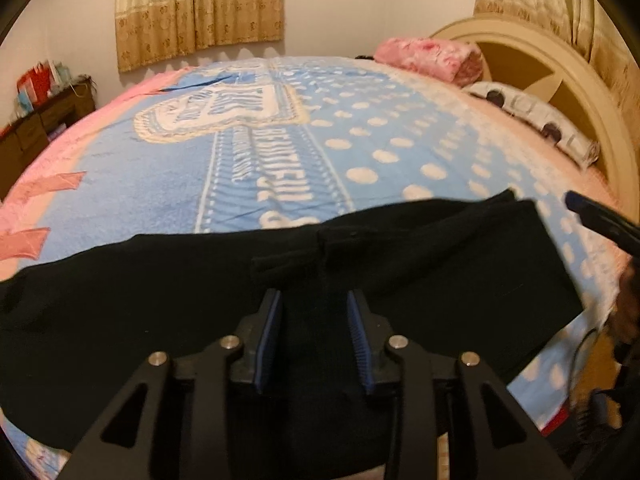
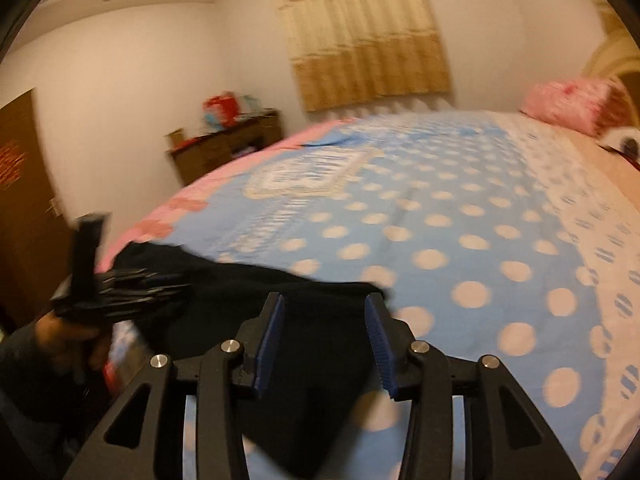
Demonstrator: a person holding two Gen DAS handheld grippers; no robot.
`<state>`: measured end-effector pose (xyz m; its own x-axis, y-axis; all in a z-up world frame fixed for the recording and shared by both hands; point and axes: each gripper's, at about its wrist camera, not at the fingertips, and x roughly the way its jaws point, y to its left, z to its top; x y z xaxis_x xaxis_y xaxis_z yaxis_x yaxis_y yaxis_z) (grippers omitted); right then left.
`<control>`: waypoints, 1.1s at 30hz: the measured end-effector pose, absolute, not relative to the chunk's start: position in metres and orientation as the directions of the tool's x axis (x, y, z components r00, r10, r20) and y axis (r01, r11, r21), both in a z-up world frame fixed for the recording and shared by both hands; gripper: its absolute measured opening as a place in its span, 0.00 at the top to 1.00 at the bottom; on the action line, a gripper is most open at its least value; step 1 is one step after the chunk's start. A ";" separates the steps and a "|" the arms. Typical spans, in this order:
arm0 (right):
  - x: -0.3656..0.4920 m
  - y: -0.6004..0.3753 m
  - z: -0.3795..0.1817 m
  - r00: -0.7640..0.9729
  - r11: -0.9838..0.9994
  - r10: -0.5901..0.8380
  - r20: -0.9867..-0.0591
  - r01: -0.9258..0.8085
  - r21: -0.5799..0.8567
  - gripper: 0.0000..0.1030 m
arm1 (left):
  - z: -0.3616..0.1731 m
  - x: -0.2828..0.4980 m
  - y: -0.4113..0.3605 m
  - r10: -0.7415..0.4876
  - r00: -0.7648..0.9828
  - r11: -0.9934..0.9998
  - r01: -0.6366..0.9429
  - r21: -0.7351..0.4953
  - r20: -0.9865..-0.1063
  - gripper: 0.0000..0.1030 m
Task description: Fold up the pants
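looking along the left gripper (image 1: 315,320), its blue-padded fingers stood apart and empty above the black fabric pants (image 1: 420,264), which lay spread flat across the near edge of the blue polka-dot bedspread (image 1: 380,140), seemingly not yet folded. from the right wrist, blurred, the right gripper (image 2: 325,322) was likewise apart over the pants' end, so i judged the folding barely begun.

Warm dim indoor light; strong fisheye bending; right wrist view motion-blurred.

The blanket (image 1: 168,184) bears large, partly legible lettering — seemingly "BEAUTIFUL".
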<state>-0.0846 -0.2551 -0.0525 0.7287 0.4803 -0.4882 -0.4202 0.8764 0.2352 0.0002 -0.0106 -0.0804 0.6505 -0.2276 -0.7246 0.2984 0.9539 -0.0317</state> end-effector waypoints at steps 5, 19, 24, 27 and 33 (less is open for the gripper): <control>-0.079 -0.220 -0.089 0.614 0.853 0.495 -0.614 -0.477 0.211 0.57 | -0.071 -0.002 -0.002 -0.218 0.656 0.959 0.280 -0.035 -0.722 0.64; -0.079 -0.180 -0.081 0.573 0.802 0.567 -0.592 -0.549 0.237 0.57 | -0.041 -0.001 0.213 0.175 0.650 0.979 -0.195 0.061 -0.739 0.33; -0.077 -0.128 -0.077 0.512 0.742 0.605 -0.610 -0.640 0.199 0.56 | -0.057 0.004 0.262 0.205 0.609 0.962 -0.269 0.044 -0.766 0.33; -0.072 -0.097 -0.075 0.482 0.707 0.622 -0.617 -0.684 0.178 0.56 | -0.069 0.009 0.282 0.154 0.588 0.957 -0.290 -0.029 -0.794 0.33; -0.063 -0.063 -0.077 0.455 0.686 0.624 -0.635 -0.708 0.167 0.56 | -0.085 0.015 0.292 0.009 0.575 0.948 -0.264 -0.175 -0.818 0.33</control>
<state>-0.0629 -0.0633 -0.0772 0.4547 0.6242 -0.6354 -0.7080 0.6861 0.1673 0.0154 0.2921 -0.0851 0.5753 0.0093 -0.8179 -0.2643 0.9484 -0.1751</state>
